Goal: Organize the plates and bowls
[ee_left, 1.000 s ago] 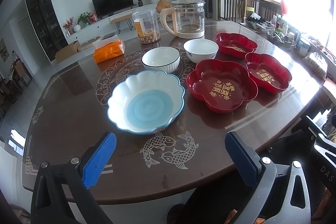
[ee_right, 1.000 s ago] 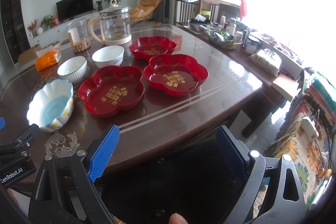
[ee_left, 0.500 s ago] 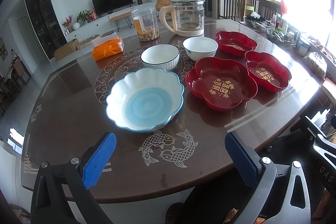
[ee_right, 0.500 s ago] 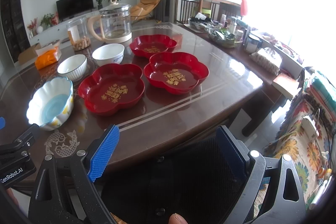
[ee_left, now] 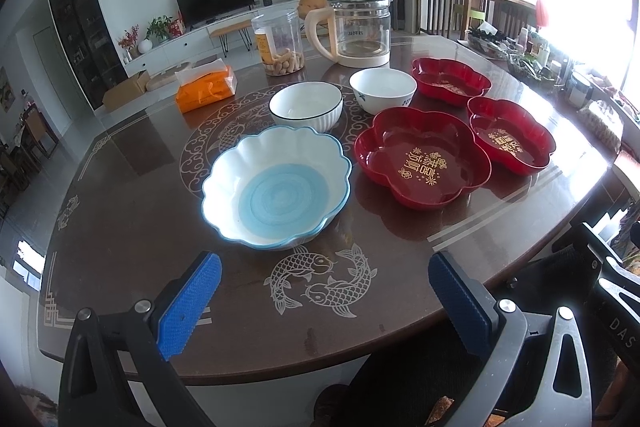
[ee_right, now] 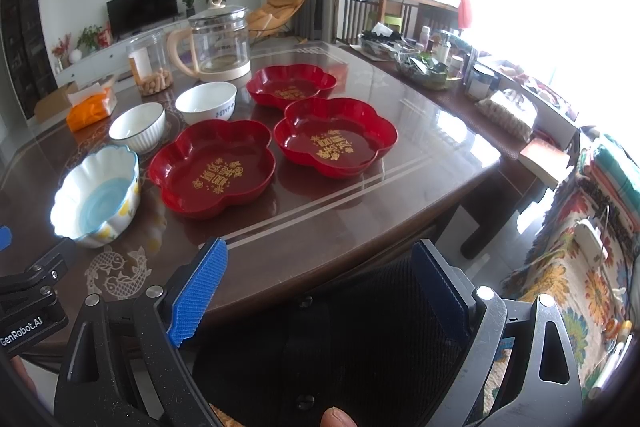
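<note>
Nothing much is changed over the last second, honestly. Compared with a moment ago, the scalloped blue bowl (ee_left: 276, 193) is seen a bit higher in the left wrist view, so the left gripper (ee_left: 320, 297) looks to have been eased slightly toward the surface (ee_left: 132, 227); no dish has been moved. The left gripper is held spread wide with nothing in it, low in front of that bowl. The right gripper (ee_right: 320, 291) is likewise gaping and empty, hung back over the near edge. Two white bowls (ee_left: 306, 105) are sat behind the blue one, and three red plates (ee_left: 422, 163) are laid out apart to the right. Stacking is judged not yet started, only an approach being lined up.
</note>
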The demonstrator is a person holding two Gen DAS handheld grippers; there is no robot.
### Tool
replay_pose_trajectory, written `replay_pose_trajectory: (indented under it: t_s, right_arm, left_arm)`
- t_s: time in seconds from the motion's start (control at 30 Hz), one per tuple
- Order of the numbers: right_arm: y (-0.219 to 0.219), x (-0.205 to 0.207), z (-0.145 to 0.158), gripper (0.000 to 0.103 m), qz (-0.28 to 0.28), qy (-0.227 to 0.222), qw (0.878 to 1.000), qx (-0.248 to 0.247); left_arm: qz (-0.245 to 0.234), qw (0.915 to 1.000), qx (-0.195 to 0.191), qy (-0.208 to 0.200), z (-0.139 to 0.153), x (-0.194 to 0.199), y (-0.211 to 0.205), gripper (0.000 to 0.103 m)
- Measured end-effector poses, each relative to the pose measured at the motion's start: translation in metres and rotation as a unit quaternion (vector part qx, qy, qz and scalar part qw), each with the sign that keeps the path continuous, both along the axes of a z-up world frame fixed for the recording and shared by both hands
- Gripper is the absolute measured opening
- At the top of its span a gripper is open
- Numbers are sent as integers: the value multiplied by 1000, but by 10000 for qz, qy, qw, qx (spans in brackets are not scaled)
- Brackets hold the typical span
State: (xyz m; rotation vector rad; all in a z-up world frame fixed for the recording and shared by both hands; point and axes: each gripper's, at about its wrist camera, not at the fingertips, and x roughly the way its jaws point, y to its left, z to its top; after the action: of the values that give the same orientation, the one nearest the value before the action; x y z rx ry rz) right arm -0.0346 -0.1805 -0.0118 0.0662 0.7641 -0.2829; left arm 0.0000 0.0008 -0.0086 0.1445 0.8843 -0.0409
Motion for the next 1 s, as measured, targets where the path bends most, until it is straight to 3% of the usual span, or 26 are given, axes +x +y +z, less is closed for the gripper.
replay_pose_trajectory:
  t_s: [0.63,0.7,0.83,1.0]
  right_arm:
    - [1,-2,-2,95,14,-15,10000,-12]
    - [1,-4,-2,95,2,-57,10000,22]
    - [-1,-8,0,95,-47,-166,9997,164]
    - [-11,-10,2,95,38,-340,9971,681]
  left_arm:
    - [-54,9999,-53,-68,-1,-3,-2,103]
    - [-82,9998,-192,71,-3,-1,0,103]
    - [-214,9939,-688,839,-24,9,6,103]
    - [-356,9898,-991,957,-31,11,11,103]
